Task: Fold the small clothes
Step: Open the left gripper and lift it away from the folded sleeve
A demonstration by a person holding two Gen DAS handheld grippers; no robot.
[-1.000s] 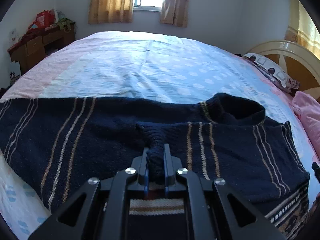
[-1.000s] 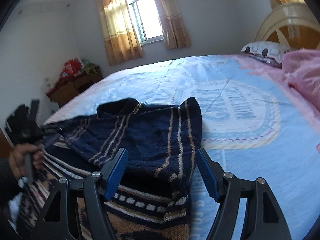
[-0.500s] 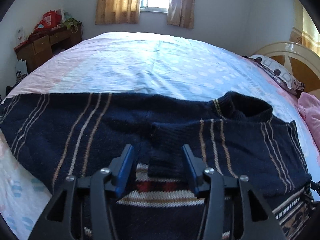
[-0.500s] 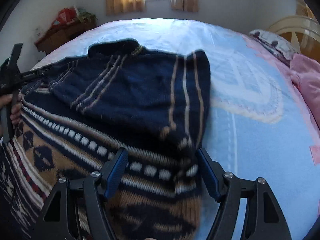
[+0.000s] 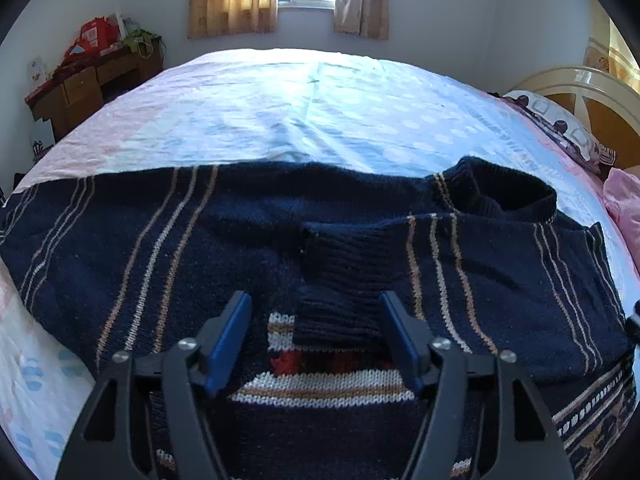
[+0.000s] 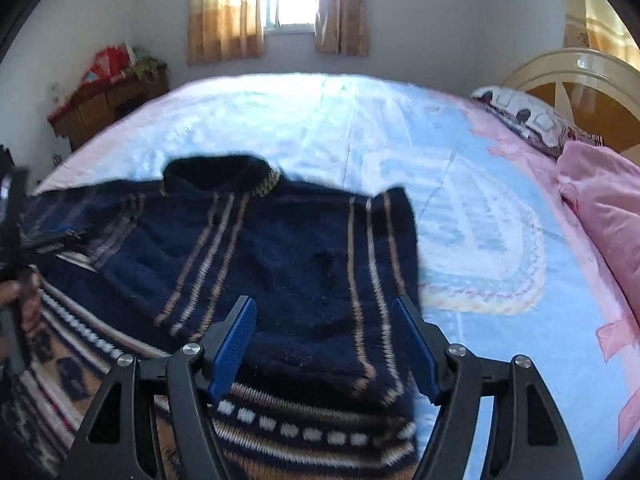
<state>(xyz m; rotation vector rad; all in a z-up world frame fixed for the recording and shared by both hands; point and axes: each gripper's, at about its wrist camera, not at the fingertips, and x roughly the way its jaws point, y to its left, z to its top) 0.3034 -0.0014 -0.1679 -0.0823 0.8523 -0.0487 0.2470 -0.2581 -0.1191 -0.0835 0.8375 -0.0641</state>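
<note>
A navy knit sweater (image 5: 200,248) with tan stripes and a patterned lower band lies on the bed; it also shows in the right wrist view (image 6: 304,264). A sleeve is folded across the body, and its ribbed cuff (image 5: 340,280) lies just beyond my left gripper (image 5: 316,308), which is open and empty around it. The collar (image 5: 500,196) is at the far right. My right gripper (image 6: 324,312) is open and empty above the sweater's folded right side. The left gripper tool and the hand holding it show at the left edge of the right wrist view (image 6: 16,240).
The bed sheet (image 5: 320,112) is light blue and pink. A pink blanket (image 6: 600,208) and a pillow (image 6: 528,120) lie by the headboard (image 6: 580,76) on the right. A wooden desk (image 5: 80,88) with clutter stands at the far left wall.
My left gripper let go of the sleeve cuff, opened and drew back. My right gripper stayed open and swung over the sweater's right side.
</note>
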